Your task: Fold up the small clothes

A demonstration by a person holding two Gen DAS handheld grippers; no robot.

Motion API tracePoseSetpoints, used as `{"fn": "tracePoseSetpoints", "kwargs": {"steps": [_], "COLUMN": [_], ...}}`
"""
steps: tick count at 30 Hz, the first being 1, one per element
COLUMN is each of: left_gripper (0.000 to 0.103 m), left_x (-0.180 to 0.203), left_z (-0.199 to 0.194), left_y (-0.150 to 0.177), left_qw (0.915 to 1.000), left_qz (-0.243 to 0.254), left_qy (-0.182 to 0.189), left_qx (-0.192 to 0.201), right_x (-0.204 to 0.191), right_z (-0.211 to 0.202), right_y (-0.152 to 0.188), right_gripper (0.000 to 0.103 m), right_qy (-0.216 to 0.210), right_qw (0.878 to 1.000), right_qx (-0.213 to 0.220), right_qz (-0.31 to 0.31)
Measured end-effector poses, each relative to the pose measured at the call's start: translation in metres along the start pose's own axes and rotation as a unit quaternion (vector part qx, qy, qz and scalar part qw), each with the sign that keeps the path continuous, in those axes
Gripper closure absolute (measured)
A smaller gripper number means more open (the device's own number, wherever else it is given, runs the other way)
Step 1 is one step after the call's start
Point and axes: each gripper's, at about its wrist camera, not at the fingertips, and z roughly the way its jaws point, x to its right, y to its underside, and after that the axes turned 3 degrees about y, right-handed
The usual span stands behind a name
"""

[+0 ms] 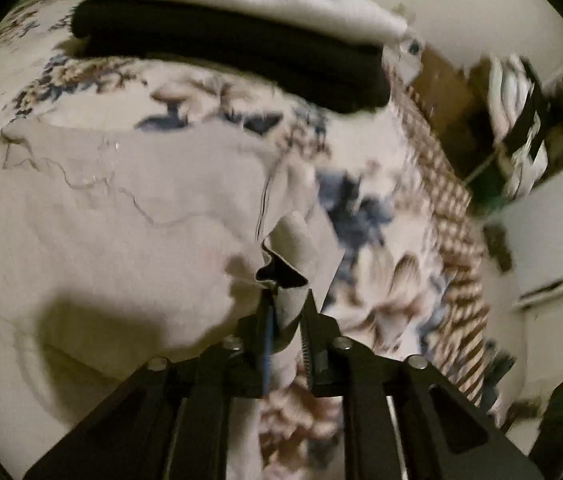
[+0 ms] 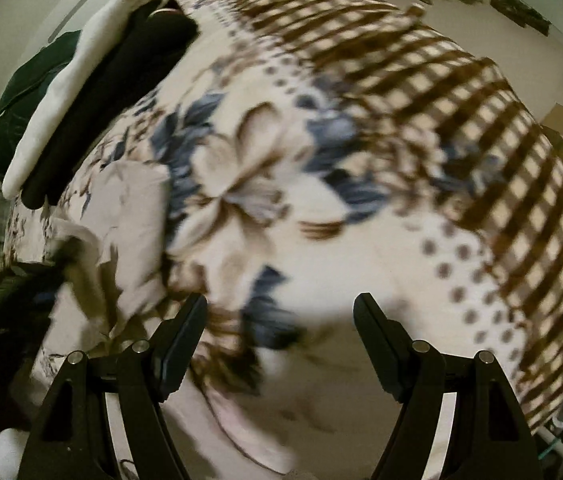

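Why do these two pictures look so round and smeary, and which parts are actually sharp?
Both views bulge because of the fisheye lens, with dark corners around the circle. Left wrist view: the beige garment and the fingers pinching it are fairly sharp, a shadow lies below, and the room at right is streaked. Right wrist view: the floral blanket is smeared by motion blur, while the open right gripper looks crisp.

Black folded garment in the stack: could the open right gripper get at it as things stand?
Probably yes: the right gripper is open and holds nothing, and only bare floral blanket lies between it and the black garment, though a white piece covers it.
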Motion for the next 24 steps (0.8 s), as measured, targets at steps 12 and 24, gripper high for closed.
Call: {"fn": "tracePoseSetpoints", "kwargs": {"steps": [12, 24], "left_gripper": [0.006, 0.006], "left_x": [-0.125, -0.221], "left_z": [-0.1, -0.04], "left_y": [-0.029, -0.041], "left_qw": [0.9892, 0.9648], "left_qz": [-0.028, -0.037], "left_qy": [-0.138, -0.258], "left_qx": [0.04, -0.033], "right_x": [-0.046, -0.154], "right_z": [-0.007, 0.074], "right_y": [-0.012, -0.032], "right_gripper": [0.024, 0.075], "right_qy": [-0.13, -0.02], "right_qw": [0.99, 0.994], "right_qx": [-0.05, -0.097], "right_qz": [0.019, -0.035]}}
